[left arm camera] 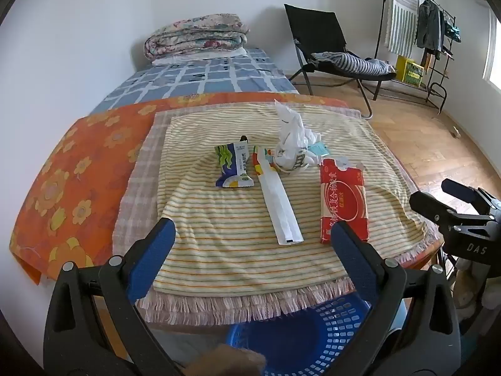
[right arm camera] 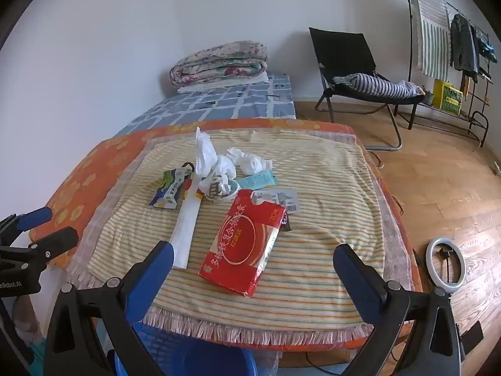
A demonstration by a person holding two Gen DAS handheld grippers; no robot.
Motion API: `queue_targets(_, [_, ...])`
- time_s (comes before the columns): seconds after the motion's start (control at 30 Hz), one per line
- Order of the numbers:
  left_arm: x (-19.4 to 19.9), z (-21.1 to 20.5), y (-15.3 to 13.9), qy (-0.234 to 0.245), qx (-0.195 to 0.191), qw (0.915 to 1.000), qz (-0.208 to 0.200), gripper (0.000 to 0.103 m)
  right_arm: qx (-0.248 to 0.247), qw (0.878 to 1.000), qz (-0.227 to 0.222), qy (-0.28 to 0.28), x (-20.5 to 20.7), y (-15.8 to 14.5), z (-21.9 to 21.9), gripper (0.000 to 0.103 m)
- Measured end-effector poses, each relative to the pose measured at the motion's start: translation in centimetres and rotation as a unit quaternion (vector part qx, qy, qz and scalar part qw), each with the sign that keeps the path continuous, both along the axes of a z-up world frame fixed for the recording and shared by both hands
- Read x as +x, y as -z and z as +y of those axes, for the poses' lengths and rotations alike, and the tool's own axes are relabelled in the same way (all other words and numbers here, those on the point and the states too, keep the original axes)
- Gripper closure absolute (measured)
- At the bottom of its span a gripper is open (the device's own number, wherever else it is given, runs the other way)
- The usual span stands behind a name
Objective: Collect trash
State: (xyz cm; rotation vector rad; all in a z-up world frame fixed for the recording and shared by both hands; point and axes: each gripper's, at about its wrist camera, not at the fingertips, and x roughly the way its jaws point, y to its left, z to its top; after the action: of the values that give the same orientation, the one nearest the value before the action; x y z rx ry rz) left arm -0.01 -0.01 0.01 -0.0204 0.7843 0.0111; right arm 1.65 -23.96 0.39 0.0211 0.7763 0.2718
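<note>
Cloth: yellow striped fringed towel (left arm camera: 219, 244) spread over an orange flowered sheet (left arm camera: 72, 169), filling the middle of both views.
Left claw: left gripper (left arm camera: 253, 235) low in the left wrist view, blue-padded fingers (left arm camera: 150, 260) spread wide, nothing between them — hanging above the near edge of the towel.
Snack packet: blue, green and white crinkled wrapper (left arm camera: 233, 166) at centre-left of the left wrist view, lying flat.
Long wrapper: narrow white paper sleeve with a coloured end (left arm camera: 278, 200), just right of the snack packet, running toward the lower frame.
Tissue heap: crumpled white tissues and plastic (left arm camera: 292, 139) at upper centre, touching the sleeve's far end.
Red pack: red soft tissue packet with white lettering (right arm camera: 244, 244), centre of the right wrist view, torn at its far end.
Right claw: right gripper (right arm camera: 253, 257) along the lower frame, jaws wide apart and empty, the red pack lying between them further out.
Bin: blue perforated plastic basket (left arm camera: 316, 338) at bottom centre, below the towel's fringe.
</note>
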Motion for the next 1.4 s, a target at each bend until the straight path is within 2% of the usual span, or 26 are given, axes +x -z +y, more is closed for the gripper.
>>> queue_targets(0.27, [0.1, 0.3, -0.4, -0.004, 0.004, 1.0000, -0.002, 0.002, 0.004, 1.000, 0.004, 0.012, -0.1, 0.1, 0.0, 0.000])
queue_targets(0.3, [0.0, 0.0, -0.4, -0.004, 0.004, 1.0000, -0.001, 0.002, 0.004, 1.000, 0.005, 0.013, 0.1, -0.7, -0.1, 0.000])
queue_targets(0.33, [0.0, 0.1, -0.4, -0.004, 0.004, 1.0000, -0.001, 0.002, 0.000, 1.000, 0.000, -0.004, -0.1, -0.2, 0.2, 0.000])
queue_targets(1.4, [-0.2, 0.2, 0.2, -0.004, 0.005, 1.0000, -0.007, 0.002, -0.008, 1.000, 0.005, 0.000, -0.3, 0.6, 0.3, 0.000])
